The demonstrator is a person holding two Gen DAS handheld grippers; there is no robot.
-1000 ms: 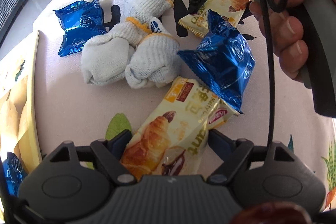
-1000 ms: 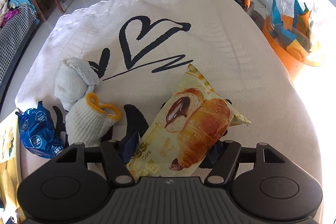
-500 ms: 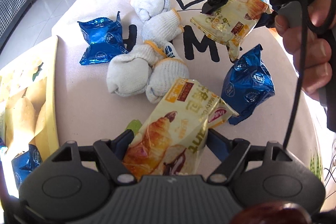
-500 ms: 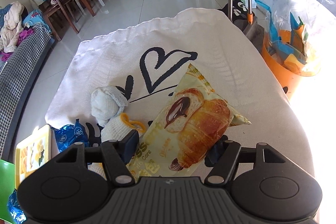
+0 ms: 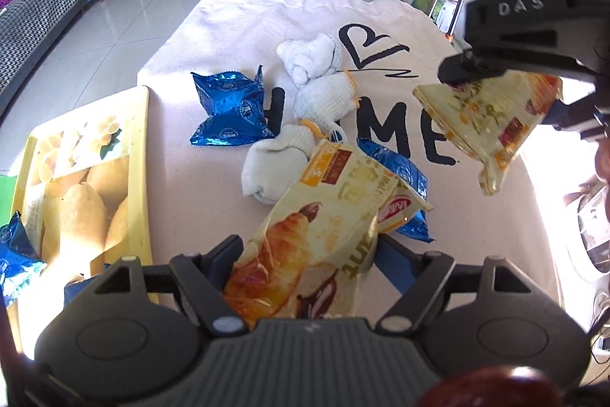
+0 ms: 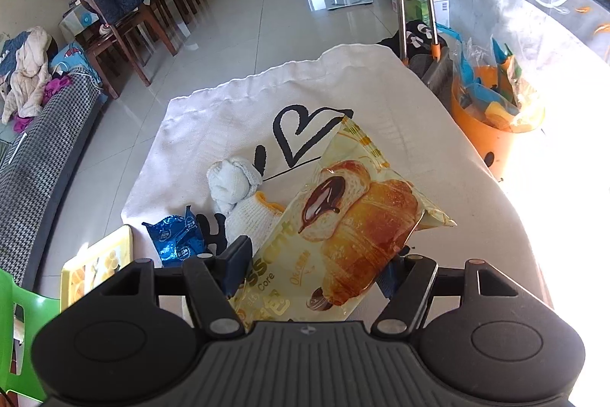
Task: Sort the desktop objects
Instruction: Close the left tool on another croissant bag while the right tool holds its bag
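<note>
While my left claw (image 5: 305, 254) clamps one croissant packet (image 5: 324, 235) above the cloth-covered surface (image 5: 213, 201), my right claw (image 6: 312, 266) grips a second croissant packet (image 6: 354, 224) above it, beside the socks (image 5: 274, 166).

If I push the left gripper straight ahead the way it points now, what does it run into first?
Likely the balled white sock just beyond the croissant packet held by the left gripper, though the blue packet lies close beside; depth is unclear.
</note>
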